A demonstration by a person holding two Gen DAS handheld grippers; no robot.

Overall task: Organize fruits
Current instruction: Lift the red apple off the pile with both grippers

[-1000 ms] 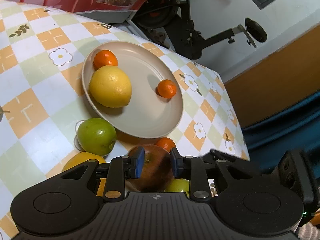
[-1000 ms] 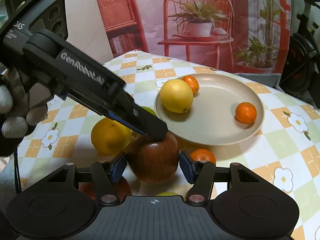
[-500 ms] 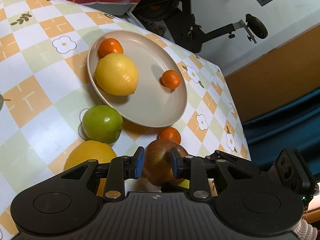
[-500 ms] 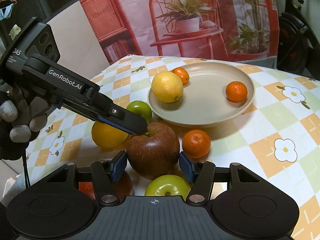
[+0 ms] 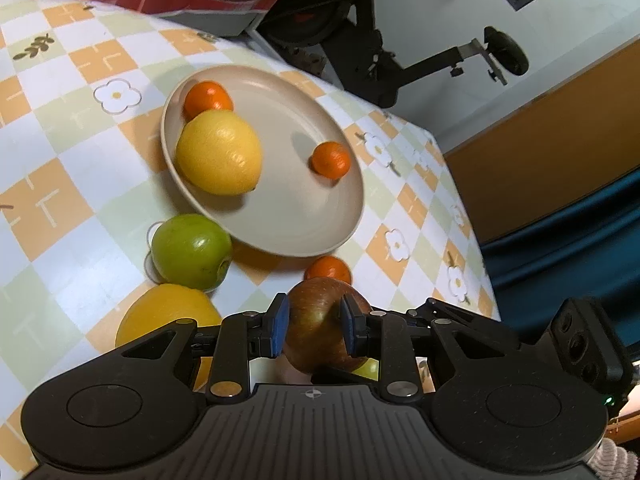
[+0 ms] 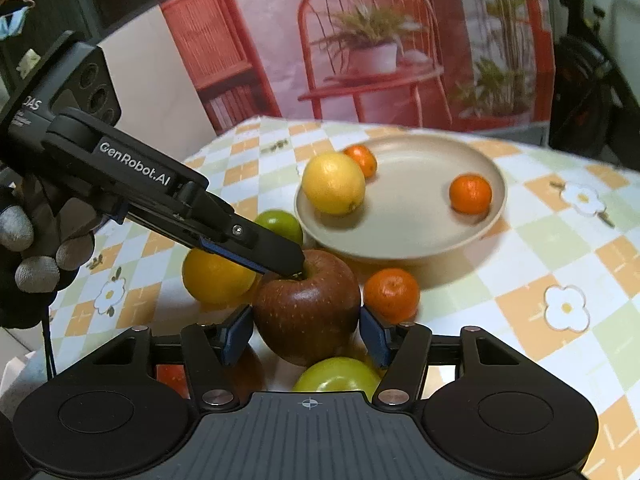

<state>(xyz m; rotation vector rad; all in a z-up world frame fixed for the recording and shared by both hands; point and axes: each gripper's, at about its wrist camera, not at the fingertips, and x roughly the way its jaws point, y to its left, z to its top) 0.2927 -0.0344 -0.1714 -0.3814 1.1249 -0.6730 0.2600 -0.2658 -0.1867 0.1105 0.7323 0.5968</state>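
Observation:
A dark red apple (image 6: 306,308) sits between the pads of my right gripper (image 6: 306,334), which is shut on its sides and holds it just above the table. My left gripper (image 5: 314,328) stands narrowly open, and its tip (image 6: 288,264) rests at the apple's stem hollow. The beige plate (image 5: 288,208) beyond holds a lemon (image 5: 218,152) and two tangerines (image 5: 208,98) (image 5: 330,160). On the cloth lie a green apple (image 5: 191,252), a yellow-orange fruit (image 5: 168,320) and a tangerine (image 5: 328,270). A second green apple (image 6: 336,374) shows under the red one.
The checkered tablecloth (image 6: 560,248) runs to the right of the plate. The table's edge (image 5: 460,184) drops off at the right, with an exercise bike (image 5: 380,60) behind it. A gloved hand (image 6: 36,256) holds the left gripper. Something red (image 6: 172,376) lies below my right gripper.
The red apple has risen a little in the right gripper, and the second green apple has come into view beneath it. The left gripper's tip stays on the apple's top.

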